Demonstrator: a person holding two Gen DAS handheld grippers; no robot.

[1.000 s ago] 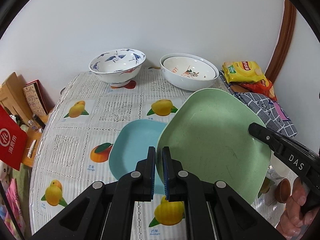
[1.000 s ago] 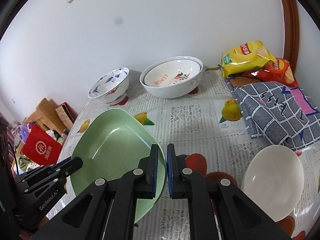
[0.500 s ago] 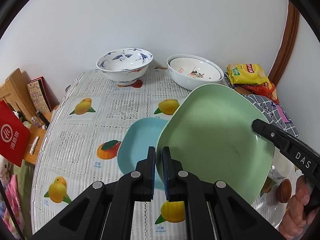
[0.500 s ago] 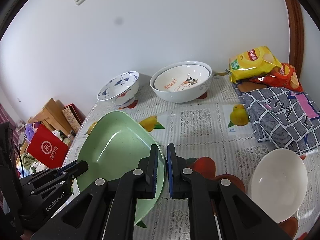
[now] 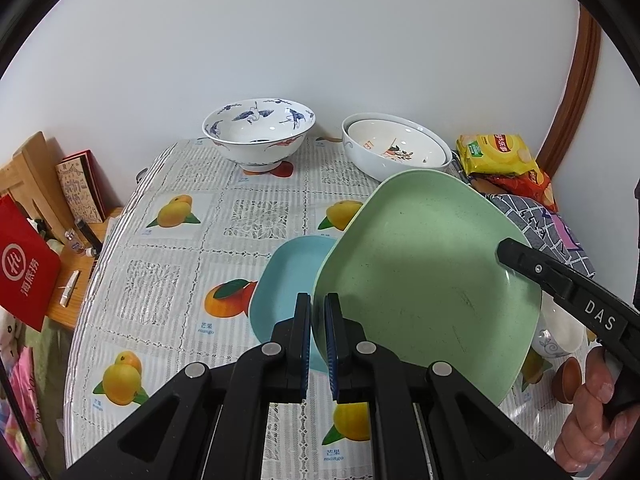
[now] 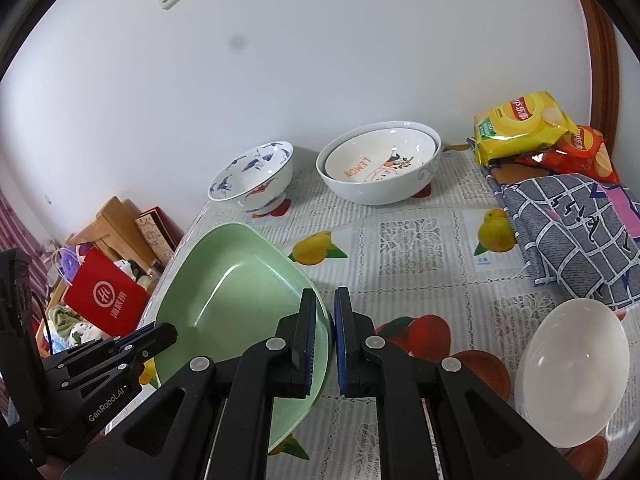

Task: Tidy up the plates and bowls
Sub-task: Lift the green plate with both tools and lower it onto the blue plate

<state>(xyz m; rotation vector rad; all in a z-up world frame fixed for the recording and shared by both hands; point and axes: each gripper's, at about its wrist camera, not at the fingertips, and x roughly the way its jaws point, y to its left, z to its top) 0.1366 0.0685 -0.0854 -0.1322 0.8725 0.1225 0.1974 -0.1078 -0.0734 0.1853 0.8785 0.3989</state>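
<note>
left hand-held gripper clamps green plate | right hand-held gripper likewise | blue plate only in left view

Black plastic grippers with silver screws, blue-lined jaws; white "DAS" and "GenRobot.AI" lettering.

Green plate: rounded-square, speckled, lifted off the table and tilted, gripped by opposite rims. Blue plate: same shape, lying flat on the tablecloth, partly hidden beneath the green one. Blue-and-white bowl: footed, crane pattern, upright at the far left. Nested white bowls: upright at the far centre, the inner one lettered "LEMON". Plain white bowl: lying tilted at the near right.
</note>
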